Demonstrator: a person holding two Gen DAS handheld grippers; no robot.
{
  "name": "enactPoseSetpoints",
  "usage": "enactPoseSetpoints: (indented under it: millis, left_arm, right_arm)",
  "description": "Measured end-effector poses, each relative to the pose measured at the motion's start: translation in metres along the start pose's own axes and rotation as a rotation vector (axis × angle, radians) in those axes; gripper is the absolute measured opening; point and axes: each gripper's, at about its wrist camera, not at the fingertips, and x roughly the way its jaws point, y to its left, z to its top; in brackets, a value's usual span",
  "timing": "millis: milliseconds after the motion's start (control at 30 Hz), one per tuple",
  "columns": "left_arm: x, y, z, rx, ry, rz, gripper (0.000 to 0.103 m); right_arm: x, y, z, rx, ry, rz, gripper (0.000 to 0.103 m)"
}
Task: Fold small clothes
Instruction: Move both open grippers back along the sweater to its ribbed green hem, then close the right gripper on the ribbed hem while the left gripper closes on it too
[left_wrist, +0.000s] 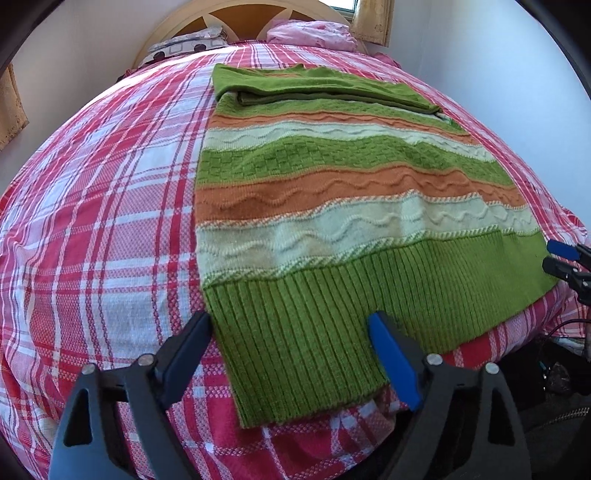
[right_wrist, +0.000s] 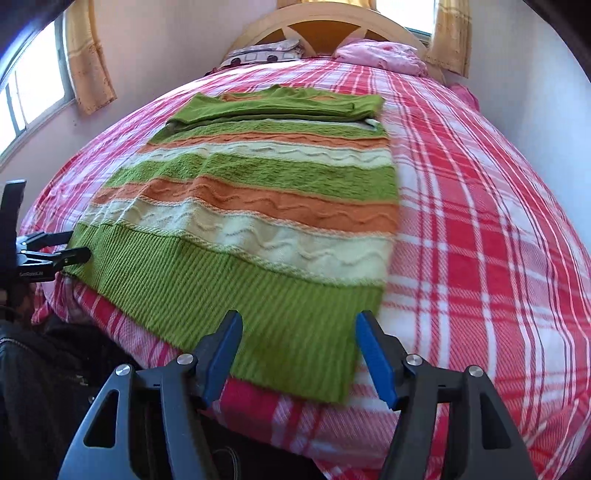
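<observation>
Left gripper (left_wrist: 290, 321): we held its jaws wide apart over the sweater's ribbed hem, gripping nothing.
Right gripper (right_wrist: 297, 319): we kept it spread just as wide at the hem's other corner, empty.
Sweater (left_wrist: 332, 206): it lay flat on the plaid bedspread (left_wrist: 110, 221), sleeves folded across the top.
Right view only: a window (right_wrist: 33, 88) with a curtain (right_wrist: 88, 59).

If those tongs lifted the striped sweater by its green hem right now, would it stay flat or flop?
The striped sweater would probably flop: it is a soft knit lying limp on the plaid bedspread, sleeves folded over the top. The ribbed hem looks thick, so it likely grips well and stretches a little. Both the left tongs and right tongs are open at that hem.
</observation>
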Motion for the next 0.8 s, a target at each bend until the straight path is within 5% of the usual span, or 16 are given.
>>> enactPoseSetpoints:
  millis: [233,400,633,700,800]
  left_arm:
    - [-0.002,0.002,0.000,-0.007,-0.008,-0.020,0.076]
    - [-0.009,0.007,-0.004,-0.013,-0.022,0.000,0.073]
    - [-0.001,0.010,-0.006,-0.031,-0.025,-0.004,0.076]
    - [-0.002,0.011,-0.006,-0.035,-0.027,-0.029,0.068]
    - [-0.006,0.012,-0.005,-0.040,-0.034,-0.064,0.035]
  right_arm:
    - [-0.004,-0.028,-0.007,0.114,-0.005,0.024,0.065]
    - [-0.002,-0.019,-0.010,0.094,-0.012,0.078,0.055]
    - [0.002,-0.024,-0.011,0.134,-0.057,0.068,0.025]
    - [0.004,-0.024,-0.011,0.142,-0.052,0.111,0.017]
    - [0.004,-0.024,-0.011,0.149,-0.060,0.123,0.013]
